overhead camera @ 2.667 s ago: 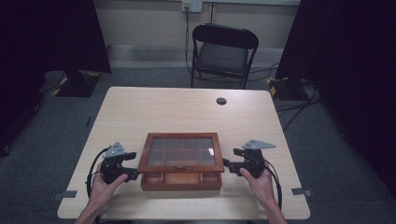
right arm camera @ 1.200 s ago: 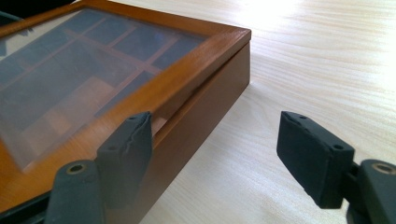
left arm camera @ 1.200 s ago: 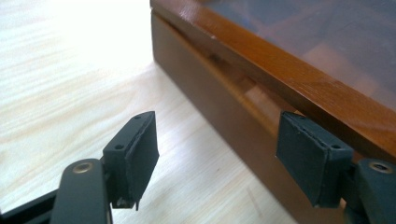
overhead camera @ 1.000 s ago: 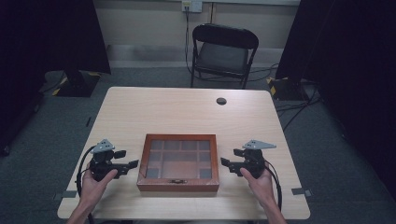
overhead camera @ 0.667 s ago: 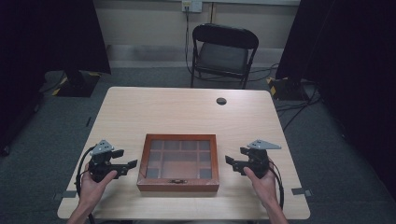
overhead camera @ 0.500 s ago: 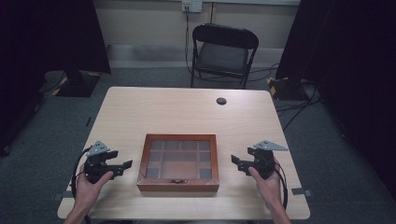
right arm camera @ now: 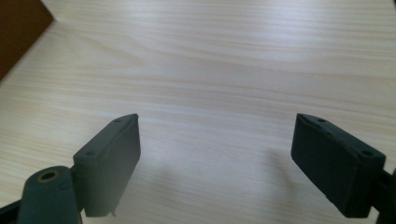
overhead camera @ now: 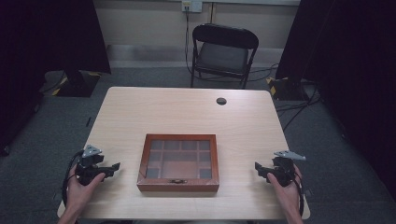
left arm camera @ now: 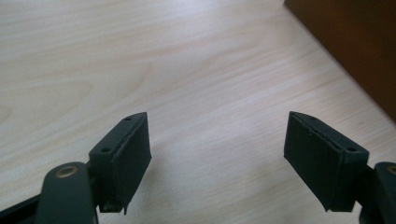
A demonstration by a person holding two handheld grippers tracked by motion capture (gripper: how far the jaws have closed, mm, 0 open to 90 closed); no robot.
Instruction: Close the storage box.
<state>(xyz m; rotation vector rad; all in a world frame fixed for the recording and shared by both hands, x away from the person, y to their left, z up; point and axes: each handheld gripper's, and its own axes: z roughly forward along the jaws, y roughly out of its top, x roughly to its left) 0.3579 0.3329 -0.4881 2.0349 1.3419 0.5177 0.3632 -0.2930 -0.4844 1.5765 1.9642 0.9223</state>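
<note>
Both hand-held grippers have drawn back from the wooden box [overhead camera: 178, 162], which a moment ago they flanked closely, and before that touched at its sides. The left hand-held gripper [overhead camera: 111, 167] now sits near the table's [overhead camera: 187, 112] left front corner, the right hand-held gripper [overhead camera: 258, 167] near the right front corner, each well apart from the box. Both stand wide open and hold nothing (the gripper views show bare wood between the jaws). The box rests closed near the middle of the front edge, so the handling looks finished, in my judgement. The far half of the table is open except for a small dark disc [overhead camera: 221, 101] near the far edge. Both hands lie close to the front edge.
</note>
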